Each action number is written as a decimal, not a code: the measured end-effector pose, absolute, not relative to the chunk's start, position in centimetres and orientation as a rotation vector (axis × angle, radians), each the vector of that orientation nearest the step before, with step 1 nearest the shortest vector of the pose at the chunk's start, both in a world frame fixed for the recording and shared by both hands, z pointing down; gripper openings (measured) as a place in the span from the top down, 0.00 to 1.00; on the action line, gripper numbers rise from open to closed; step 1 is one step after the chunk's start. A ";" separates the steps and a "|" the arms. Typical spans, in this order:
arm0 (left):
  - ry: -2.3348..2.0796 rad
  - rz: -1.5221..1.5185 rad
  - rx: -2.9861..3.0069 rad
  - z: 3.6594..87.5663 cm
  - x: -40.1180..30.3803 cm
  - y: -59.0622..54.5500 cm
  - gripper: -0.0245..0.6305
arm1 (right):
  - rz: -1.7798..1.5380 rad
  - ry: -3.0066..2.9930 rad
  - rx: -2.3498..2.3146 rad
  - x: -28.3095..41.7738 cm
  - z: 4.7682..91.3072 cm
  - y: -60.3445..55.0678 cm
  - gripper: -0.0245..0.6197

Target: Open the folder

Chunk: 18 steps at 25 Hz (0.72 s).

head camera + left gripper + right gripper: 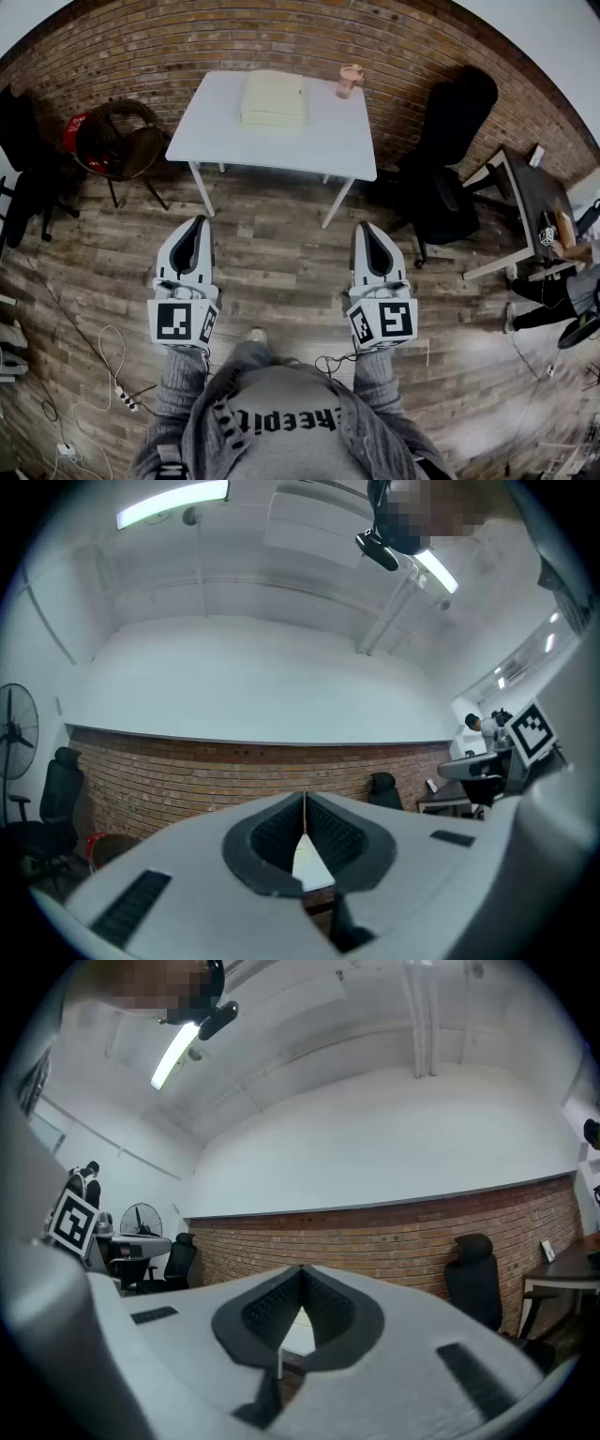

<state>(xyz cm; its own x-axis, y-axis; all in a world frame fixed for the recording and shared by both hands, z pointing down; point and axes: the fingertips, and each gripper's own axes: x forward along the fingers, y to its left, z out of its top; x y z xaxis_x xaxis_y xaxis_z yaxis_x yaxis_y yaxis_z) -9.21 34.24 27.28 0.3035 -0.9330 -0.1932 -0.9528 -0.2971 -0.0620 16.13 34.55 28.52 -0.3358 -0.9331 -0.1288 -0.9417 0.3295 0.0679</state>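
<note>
White table [347, 141], pink cup [350, 81] on it, black office chair [455, 122], brick wall [141, 42]

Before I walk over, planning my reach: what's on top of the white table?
A pale folder lies flat on the table; a pinkish cup stands apart, to its right. Anything beneath the folder is covered.

Premises: office-type workroom.
- Brick wall [281, 37] beyond both claws, plain white above.
- White table [216, 131] ahead of the left gripper [196, 225] and right gripper [365, 230]; wood-plank floor [281, 272] beneath them.
- Black office chair [450, 141] ahead-right of the right claw; dark desk [530, 197] farther right.
- Pedestal fan [14, 728] far left of the left claw.
- Tube lights [173, 503] overhead.
</note>
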 end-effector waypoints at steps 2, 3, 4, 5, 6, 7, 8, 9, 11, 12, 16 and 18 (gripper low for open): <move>1.748 0.178 -2.402 27.3 -9.3 34.2 0.95 | 0.200 2.508 -1.772 15.9 28.6 34.6 0.95; 1.745 0.177 -2.403 27.3 -9.3 34.2 0.95 | 0.200 2.509 -1.773 15.9 28.5 34.6 0.95; 1.743 0.177 -2.405 27.3 -9.3 34.2 0.95 | 0.200 2.509 -1.774 15.8 28.5 34.5 0.95; 1.741 0.176 -2.407 27.4 -9.4 34.1 0.95 | 0.200 2.509 -1.776 15.7 28.5 34.5 0.95; 1.740 0.175 -2.409 27.4 -9.4 34.0 0.95 | 0.200 2.509 -1.778 15.6 28.5 34.4 0.95; 1.739 0.175 -2.412 27.4 -9.5 33.9 0.95 | 0.201 2.509 -1.781 15.5 28.4 34.3 0.95; 1.737 0.175 -2.415 27.4 -9.5 33.8 0.95 | 0.202 2.509 -1.783 15.4 28.4 34.3 0.95; 1.734 0.176 -2.418 27.5 -9.6 33.7 0.95 | 0.203 2.508 -1.785 15.3 28.4 34.2 0.95; 1.728 0.177 -2.419 27.5 -9.8 33.5 0.95 | 0.205 2.509 -1.789 15.1 28.5 34.0 0.95; 1.726 0.177 -2.419 27.5 -9.9 33.3 0.95 | 0.206 2.511 -1.791 15.0 28.6 33.9 0.95; 1.711 0.181 -2.421 27.5 -10.5 32.2 0.95 | 0.210 2.503 -1.802 14.3 28.6 32.9 0.95; 1.702 0.184 -2.424 27.4 -10.9 31.5 0.95 | 0.218 2.488 -1.801 14.0 28.3 32.3 0.95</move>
